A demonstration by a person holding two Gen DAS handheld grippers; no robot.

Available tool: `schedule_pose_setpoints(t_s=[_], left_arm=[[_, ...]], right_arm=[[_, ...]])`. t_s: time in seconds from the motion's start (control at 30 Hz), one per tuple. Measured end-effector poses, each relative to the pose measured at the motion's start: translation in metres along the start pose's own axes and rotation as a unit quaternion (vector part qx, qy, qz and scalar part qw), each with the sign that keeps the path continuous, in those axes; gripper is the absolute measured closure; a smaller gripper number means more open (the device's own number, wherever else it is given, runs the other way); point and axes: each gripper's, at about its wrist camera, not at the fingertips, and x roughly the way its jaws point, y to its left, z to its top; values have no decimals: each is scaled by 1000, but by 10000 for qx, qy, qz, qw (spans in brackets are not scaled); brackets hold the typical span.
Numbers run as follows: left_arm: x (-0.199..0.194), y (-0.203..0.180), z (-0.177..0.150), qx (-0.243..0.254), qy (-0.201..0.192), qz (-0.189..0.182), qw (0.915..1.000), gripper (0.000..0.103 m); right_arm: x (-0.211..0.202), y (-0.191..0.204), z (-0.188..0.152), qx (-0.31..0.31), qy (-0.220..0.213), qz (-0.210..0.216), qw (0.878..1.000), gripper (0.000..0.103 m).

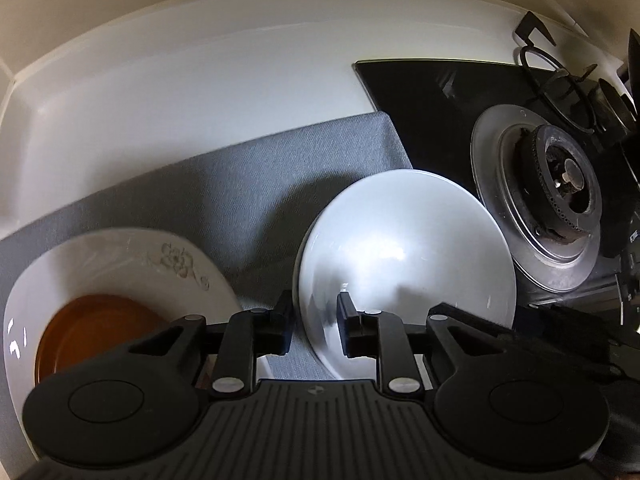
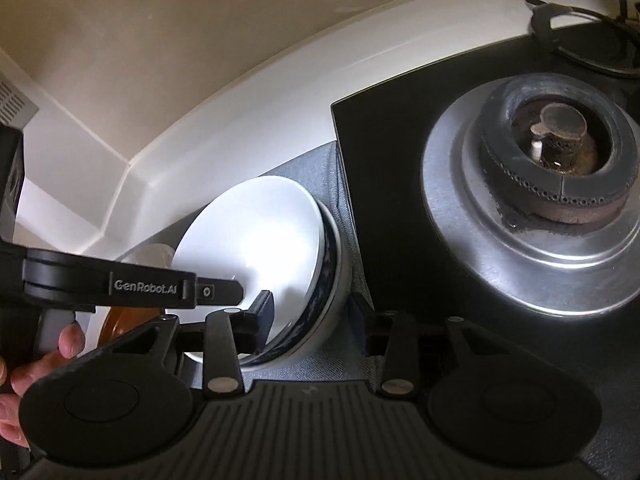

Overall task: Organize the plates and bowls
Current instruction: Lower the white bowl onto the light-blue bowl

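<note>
Grey mat (image 1: pixel 240 184) on white counter (image 1: pixel 200 92), stove (image 1: pixel 440 112) upper right; both grippers' jaws straddle the bowl (image 1: pixel 404 256) rim, apart.

The only readable lettering is "GenRobot.AI", printed in pale letters on the black side plate of the left gripper (image 2: pixel 256 304), which reaches in from the left just above the right gripper's (image 2: pixel 316 320) own left finger in the right wrist view.
</note>
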Motion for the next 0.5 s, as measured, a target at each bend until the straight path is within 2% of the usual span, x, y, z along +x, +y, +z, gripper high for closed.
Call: schedule_pose_setpoints(t_s=[0.13,0.27,0.4,0.5], left_arm=[[-10,-3,-8,-77,-14,10,10000,81],[-34,-6,-18,-362,-50,16,9993,81],[-60,-3,-31,-468,-143,42,9988,81],[-76,10,-45,-738,-117,-70,9972,81]], right_arm=[[-11,-1,-3,130,8,41,9999,64],[-32,7,-9,65,-104,134,9998,64],[-53,25,-15,-47,-139,167,9998,64],[-65,41,-19,-76,-209,225,9995,64]])
